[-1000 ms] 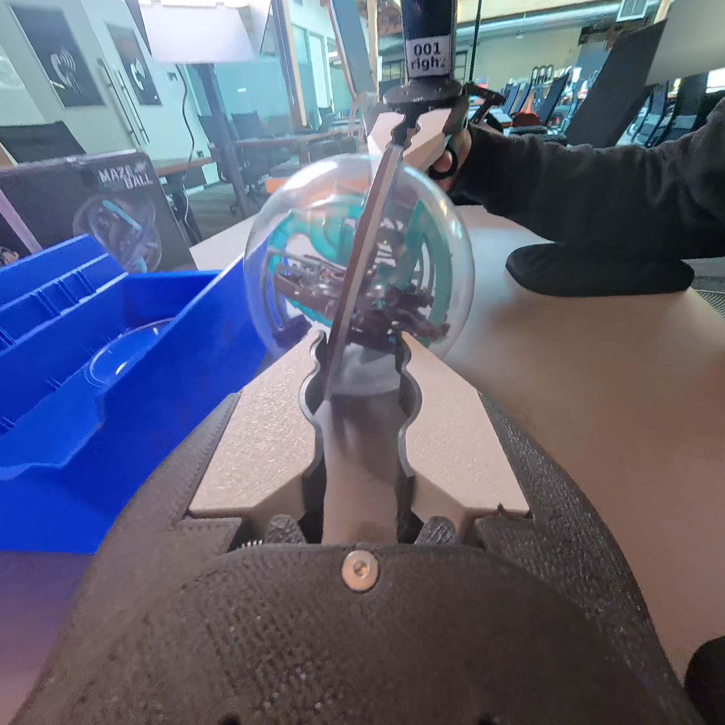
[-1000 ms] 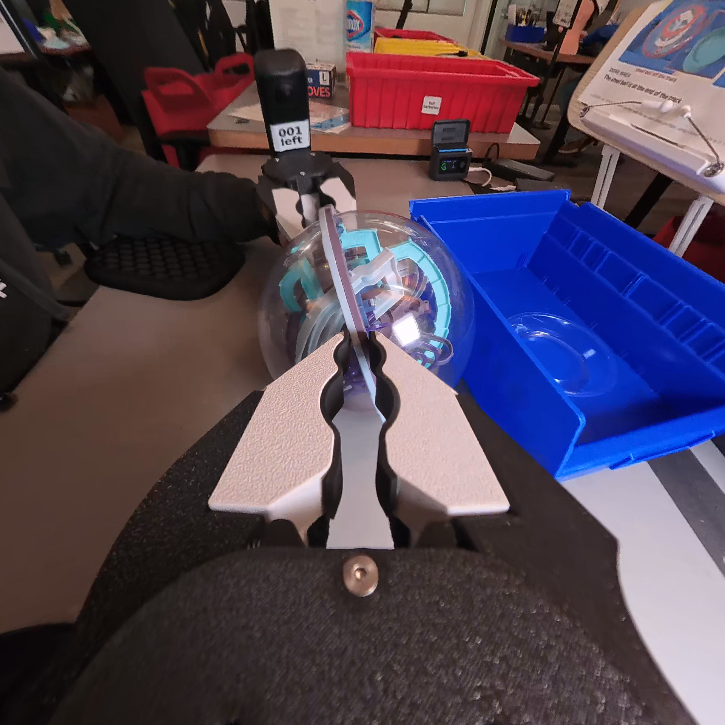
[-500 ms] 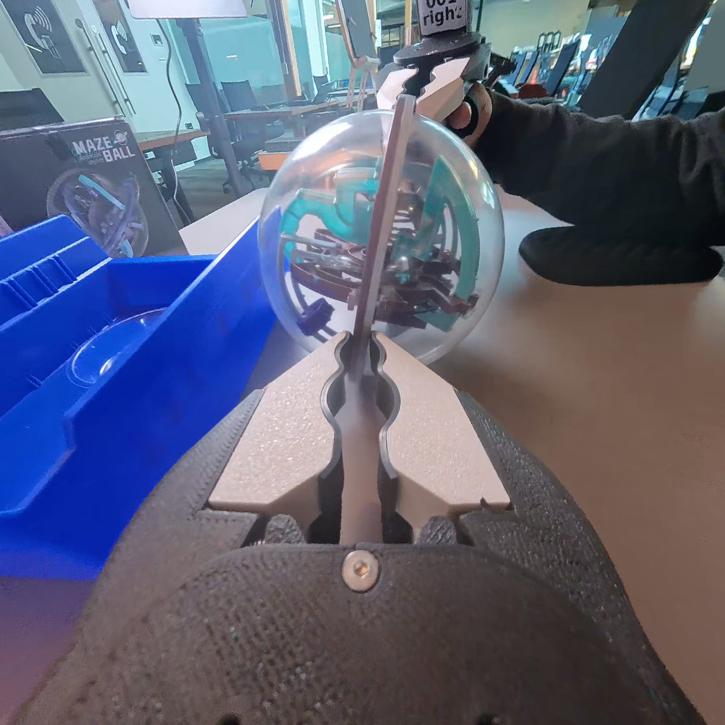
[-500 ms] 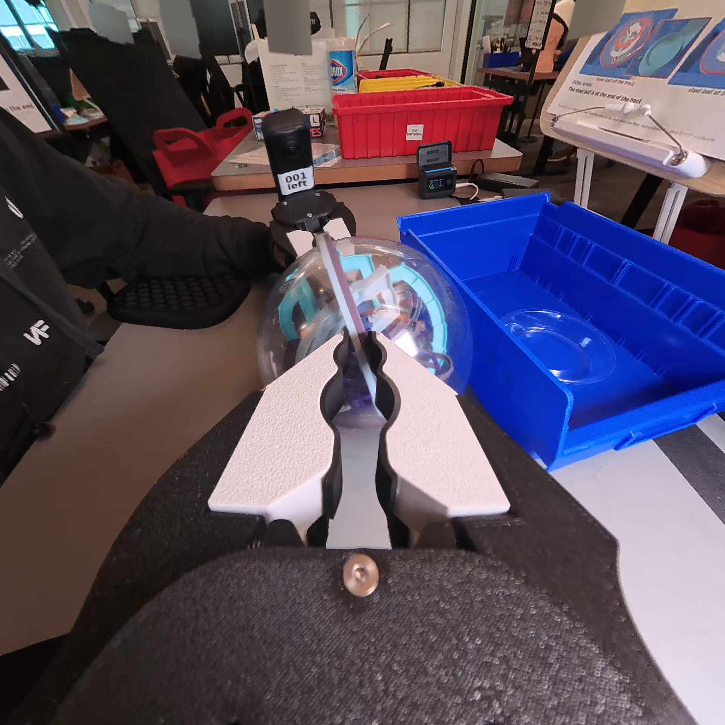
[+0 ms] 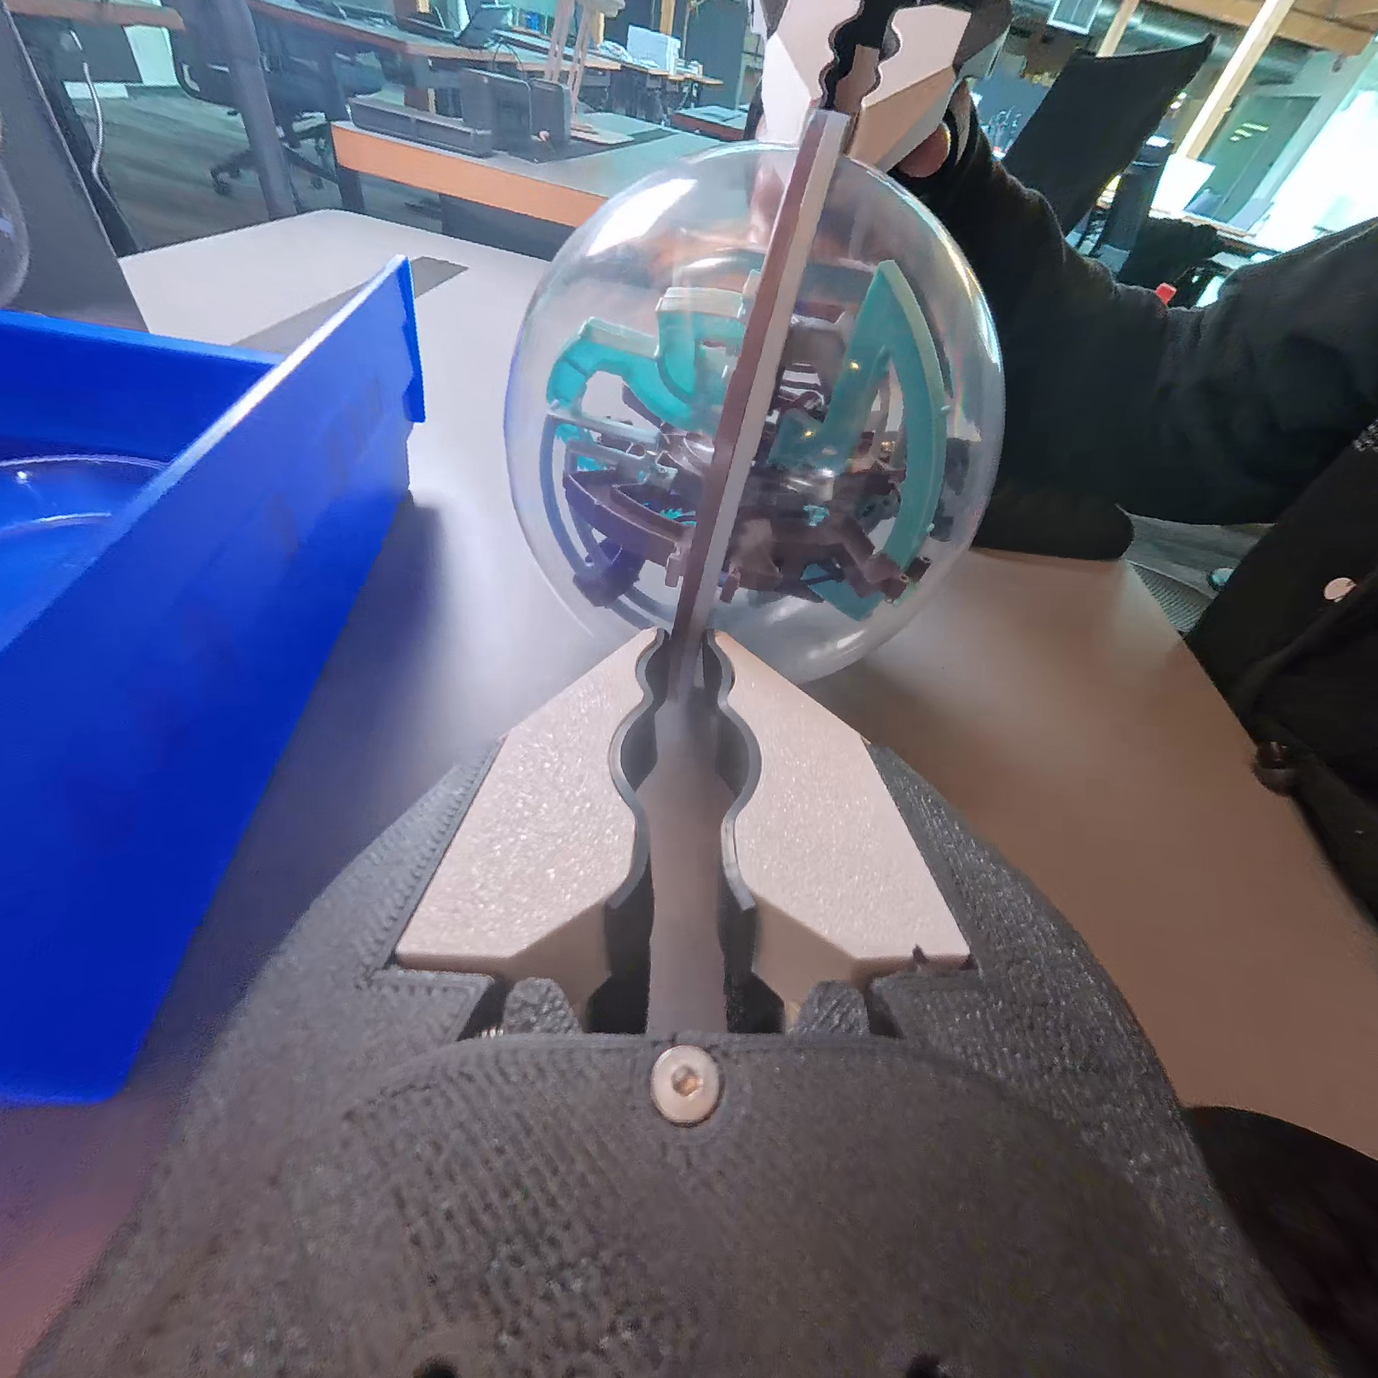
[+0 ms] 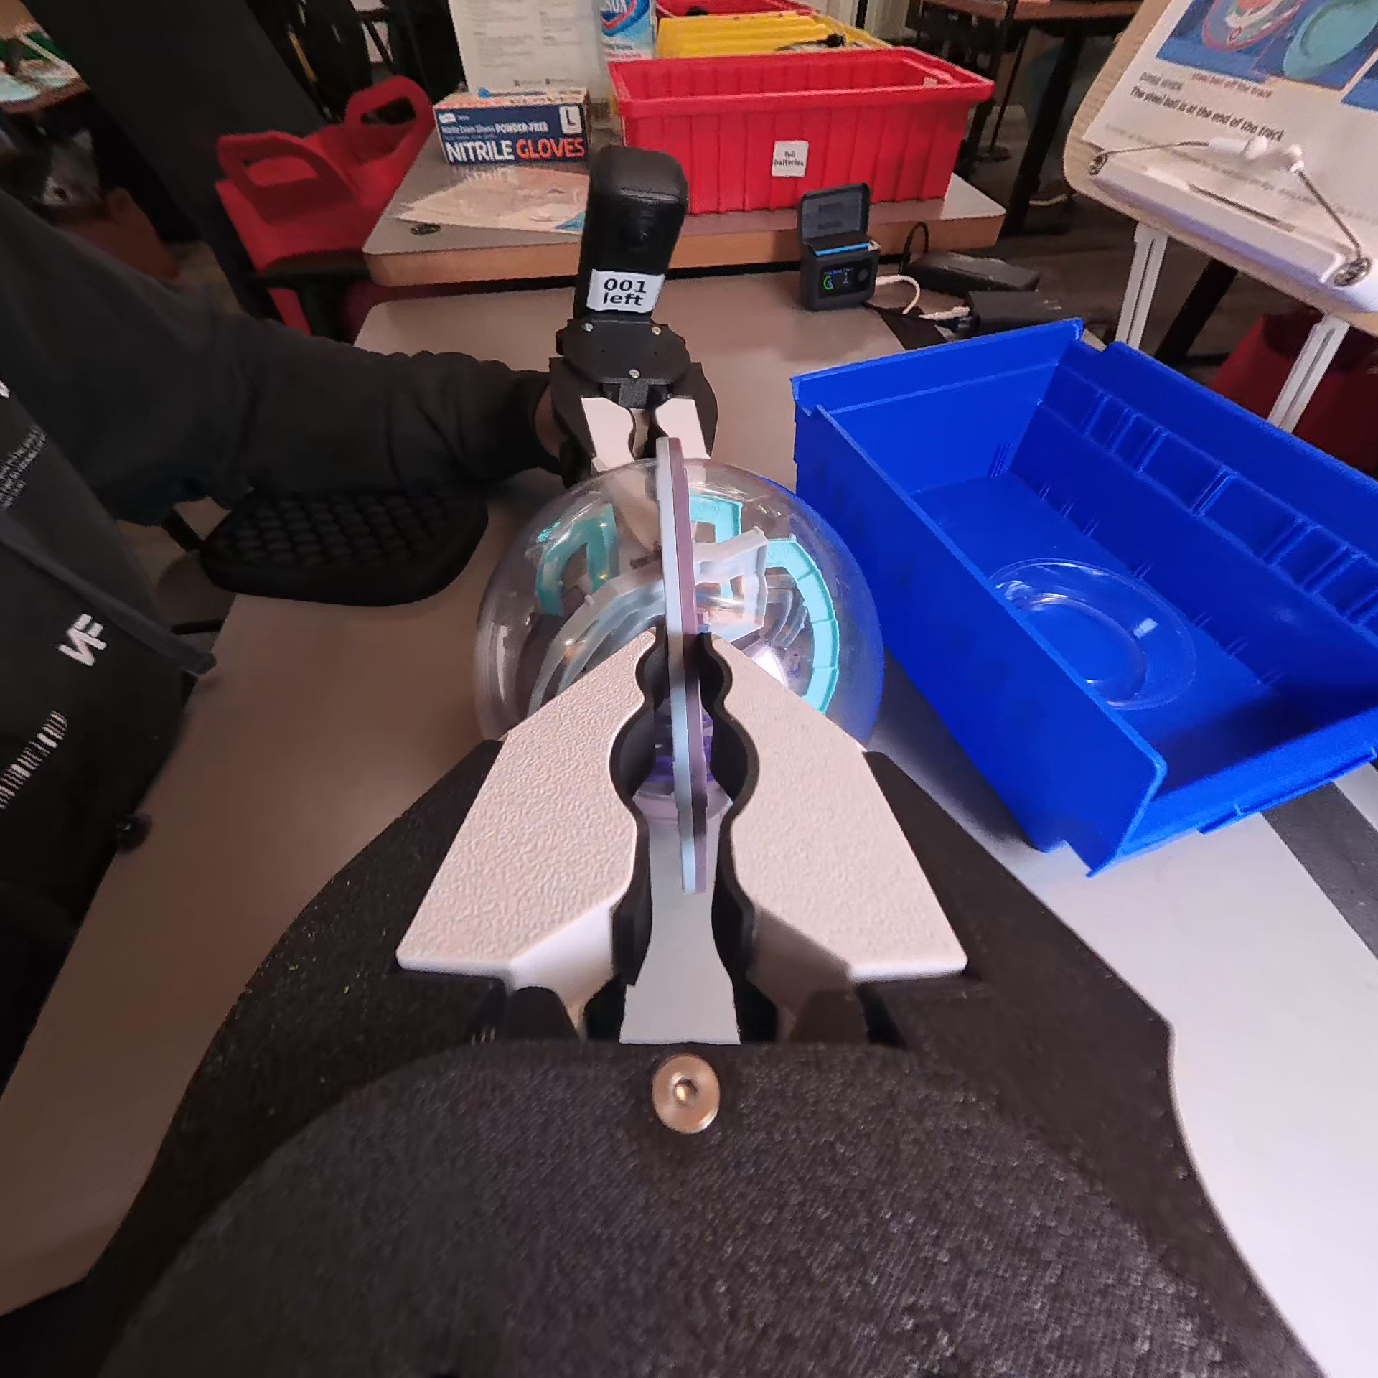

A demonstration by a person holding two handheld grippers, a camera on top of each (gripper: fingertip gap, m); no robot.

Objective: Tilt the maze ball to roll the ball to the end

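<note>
The maze ball is a clear sphere with teal and brown tracks inside and a thin flat rim round its middle. My left gripper is shut on the rim's near edge. My right gripper is shut on the rim's far, upper edge. In the right wrist view my right gripper pinches the rim of the ball, and the left gripper pinches it on the far side. The ball is held above the table. I cannot make out the small ball inside.
A blue bin with a clear dome piece inside stands beside the ball; it also shows in the left wrist view. A person's black sleeves reach in. A red bin and a glove box sit on a table behind.
My left gripper's jaws closed on the ball's rim. Both grippers lifted the ball off the table and tilted it; my right gripper rose higher than the left.
</note>
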